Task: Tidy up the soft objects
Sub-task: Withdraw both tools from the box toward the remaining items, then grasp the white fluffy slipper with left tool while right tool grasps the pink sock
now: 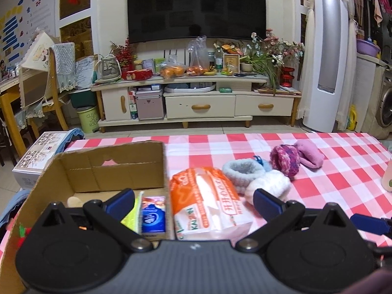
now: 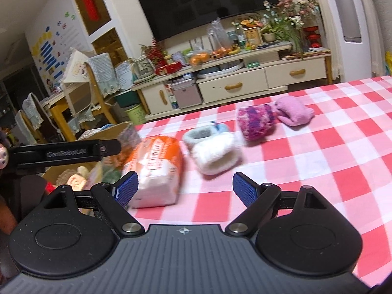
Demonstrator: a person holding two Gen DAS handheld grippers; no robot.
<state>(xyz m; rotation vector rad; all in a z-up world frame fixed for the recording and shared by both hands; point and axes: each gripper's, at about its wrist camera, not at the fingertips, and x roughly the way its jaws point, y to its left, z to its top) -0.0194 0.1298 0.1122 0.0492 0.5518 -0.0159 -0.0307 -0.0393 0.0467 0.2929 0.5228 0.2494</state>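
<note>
An orange-and-white tissue pack lies on the checked tablecloth just right of an open cardboard box. My left gripper is open, its fingers either side of the pack and box wall. Inside the box are a blue tissue packet and a yellow cloth. A white-and-blue knitted bootie, a purple knitted bootie and a pink soft piece lie to the right. My right gripper is open and empty, near the tissue pack and white bootie.
The table has a red-and-white checked cloth. A pale bottle stands at its right edge. Soft toys sit in the box. Beyond the table stand a TV cabinet, chairs and a white tower fan.
</note>
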